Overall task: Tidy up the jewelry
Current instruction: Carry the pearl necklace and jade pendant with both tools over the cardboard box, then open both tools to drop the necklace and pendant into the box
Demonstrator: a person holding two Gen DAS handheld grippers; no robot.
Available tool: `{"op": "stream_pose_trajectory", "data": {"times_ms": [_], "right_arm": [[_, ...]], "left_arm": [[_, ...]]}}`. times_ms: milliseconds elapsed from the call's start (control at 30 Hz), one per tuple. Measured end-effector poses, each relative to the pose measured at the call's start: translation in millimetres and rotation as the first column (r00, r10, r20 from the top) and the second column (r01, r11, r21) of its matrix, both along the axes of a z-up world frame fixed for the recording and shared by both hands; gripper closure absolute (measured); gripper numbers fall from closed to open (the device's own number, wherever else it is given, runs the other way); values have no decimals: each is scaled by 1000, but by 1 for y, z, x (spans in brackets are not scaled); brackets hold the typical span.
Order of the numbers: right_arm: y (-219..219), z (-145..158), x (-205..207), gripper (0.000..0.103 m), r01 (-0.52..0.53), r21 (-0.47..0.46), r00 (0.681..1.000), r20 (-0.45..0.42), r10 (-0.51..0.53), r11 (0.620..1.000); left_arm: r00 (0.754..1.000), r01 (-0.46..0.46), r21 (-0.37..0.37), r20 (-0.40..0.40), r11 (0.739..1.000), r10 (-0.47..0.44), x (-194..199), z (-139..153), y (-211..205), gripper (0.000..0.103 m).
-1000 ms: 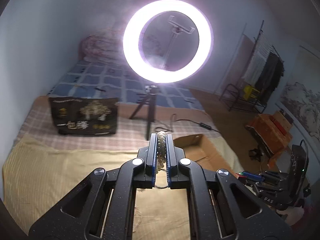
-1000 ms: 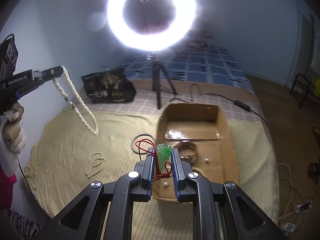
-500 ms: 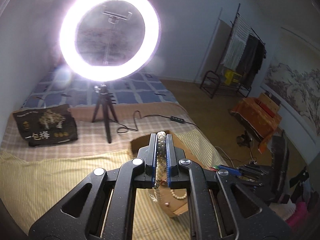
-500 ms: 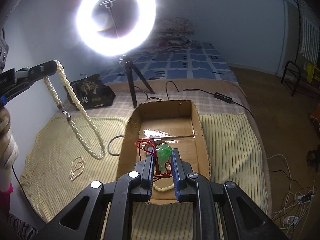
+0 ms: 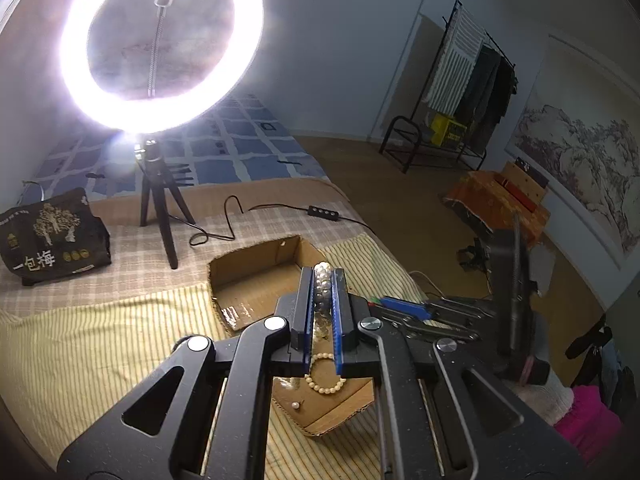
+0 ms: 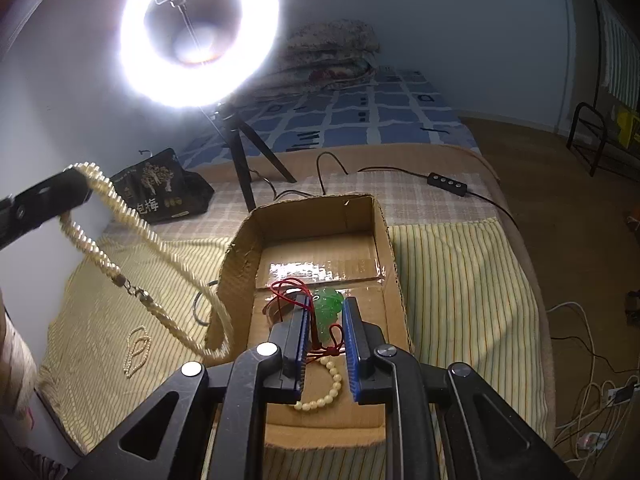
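Observation:
My left gripper [image 5: 323, 276] is shut on a long pearl necklace [image 5: 322, 280], held above the open cardboard box [image 5: 256, 272]. In the right wrist view that necklace [image 6: 160, 252] hangs in a loop from the left gripper [image 6: 76, 178], just left of the box's [image 6: 240, 264] wall. My right gripper [image 6: 326, 304] is shut on a green pendant [image 6: 327, 310] with a red cord [image 6: 286, 294], held over the box. A beaded bracelet [image 6: 324, 394] lies on the box floor; it also shows in the left wrist view [image 5: 325, 384], with a small earring [image 5: 296, 405] beside it.
A lit ring light on a tripod [image 6: 244, 168] and a black bag [image 6: 160, 188] stand behind the box. A small pearl strand [image 6: 136, 352] and a dark ring [image 6: 200, 308] lie on the yellow striped cloth [image 6: 460, 280]. A cable with a controller [image 6: 446, 182] crosses the bed.
Both grippers have moved closer over the box. The hanging pearl necklace has swung right, up against the box's left wall. The pendant stays clamped.

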State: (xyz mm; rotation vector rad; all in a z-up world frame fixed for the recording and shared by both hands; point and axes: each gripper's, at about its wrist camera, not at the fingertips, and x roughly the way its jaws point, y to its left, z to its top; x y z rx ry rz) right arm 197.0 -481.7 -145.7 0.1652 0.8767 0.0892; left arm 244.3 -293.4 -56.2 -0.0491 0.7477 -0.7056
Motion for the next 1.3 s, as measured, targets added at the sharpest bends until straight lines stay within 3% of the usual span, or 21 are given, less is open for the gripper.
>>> {"op": "stream_pose_trajectory", "data": {"times_ms": [367,800,1167,1300], "right_arm": [[-10,-20,32,88,21,10,999,-40,-21,1000],[-11,-42,86,88,46,18,995,-92,-44,999],[-1,-61,105,88,44,-14,991,-129,-45,999],[-1,-62,106,76,48,-11,991,-125,-49,999]], "left_arm": [[999,39,22,-23,999,-39,-7,-16,-16,98],[995,34,63,-93,997,-28,2,-61,-11,98],[988,61,117,-148,991,-44,7,-101,-17,98],[987,67,125,-157,990,-47,8,-105,-18,98]]}}
